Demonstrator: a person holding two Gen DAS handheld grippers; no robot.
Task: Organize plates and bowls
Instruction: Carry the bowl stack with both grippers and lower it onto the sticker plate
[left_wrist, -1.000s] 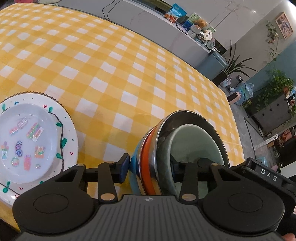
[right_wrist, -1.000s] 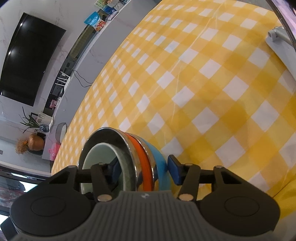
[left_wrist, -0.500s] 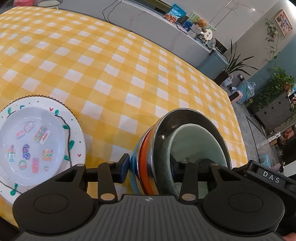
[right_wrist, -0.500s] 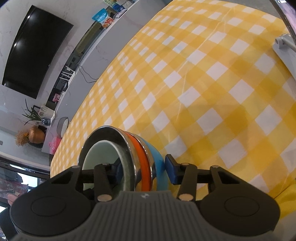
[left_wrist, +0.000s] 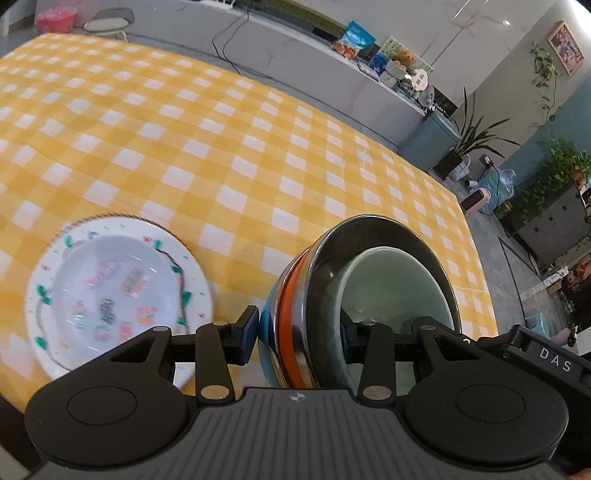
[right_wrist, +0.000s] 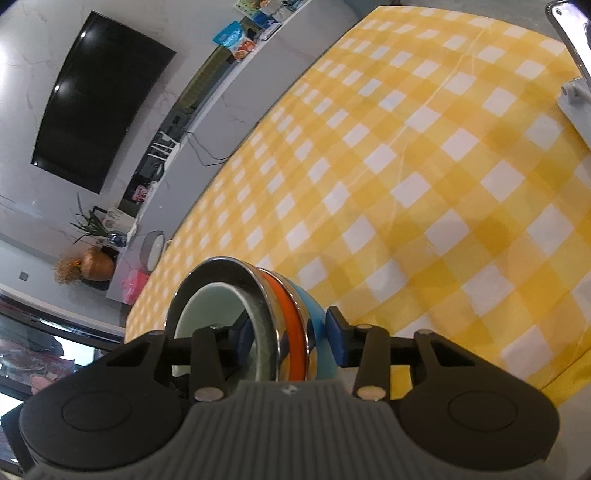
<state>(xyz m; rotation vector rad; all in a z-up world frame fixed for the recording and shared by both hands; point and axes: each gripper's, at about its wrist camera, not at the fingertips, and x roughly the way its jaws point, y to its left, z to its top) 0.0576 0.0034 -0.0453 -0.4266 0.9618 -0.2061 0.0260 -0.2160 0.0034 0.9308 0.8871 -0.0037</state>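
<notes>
I hold the nested stack of bowls (left_wrist: 295, 317), blue outermost, then orange, steel and pale green, from both sides above the yellow-checked counter (left_wrist: 229, 158). Left gripper (left_wrist: 299, 332) fingers clamp its wall. Right gripper (right_wrist: 291, 334) fingers have just been closing around the wall, apparently gripping. The patterned white plate (left_wrist: 114, 295) lies left.
</notes>
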